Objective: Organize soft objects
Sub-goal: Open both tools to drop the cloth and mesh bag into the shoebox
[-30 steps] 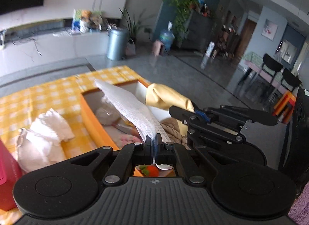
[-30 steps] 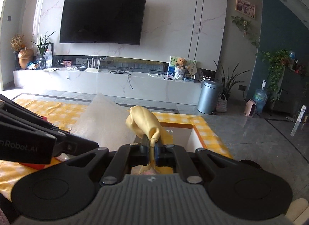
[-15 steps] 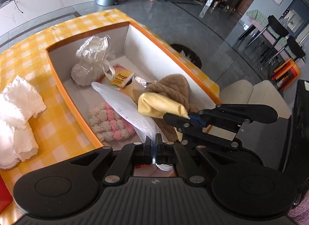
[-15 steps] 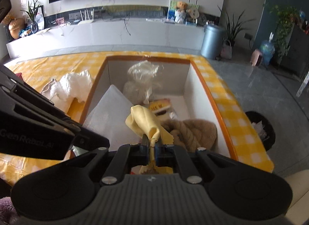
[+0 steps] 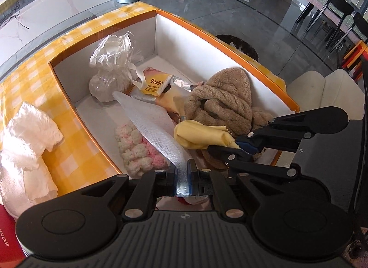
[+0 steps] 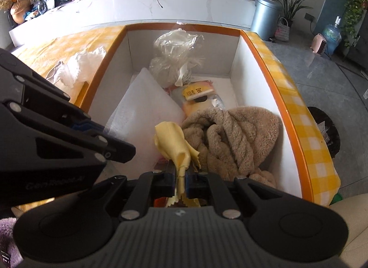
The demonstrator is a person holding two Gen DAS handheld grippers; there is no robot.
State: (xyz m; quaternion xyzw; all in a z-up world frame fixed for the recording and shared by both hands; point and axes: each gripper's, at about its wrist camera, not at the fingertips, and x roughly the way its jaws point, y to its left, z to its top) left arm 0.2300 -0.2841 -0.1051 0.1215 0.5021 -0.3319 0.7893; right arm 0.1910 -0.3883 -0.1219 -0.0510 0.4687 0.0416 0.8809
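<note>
1. The left wrist view alone shows a pink-and-white knitted piece (image 5: 140, 150) on the box floor, just ahead and left of the left hand-held gripper (image 5: 181, 178), and crumpled white cloths (image 5: 30, 146) on the yellow checked worktop (image 5: 69, 152) far to its left. The right wrist view alone shows the foam sheet's broad flat face and a grey bin (image 6: 264, 18) on the floor beyond the box.
2. The white foam sheet (image 5: 154, 127) runs forward from the left hand-held gripper into the orange-rimmed box (image 5: 220, 42), over the knitted piece. The yellow cloth (image 6: 174, 146) rises straight ahead of the right hand-held gripper (image 6: 180, 182), beside a tan fleece garment (image 6: 237, 134) to its right. Farther ahead lie a yellow snack packet (image 6: 195, 91) and a crinkled plastic bag (image 6: 174, 58).
3. The left hand-held gripper is clamped on the foam sheet's end, its fingers nearly together. The right hand-held gripper is pinched tight on the yellow cloth, both held over the box.
</note>
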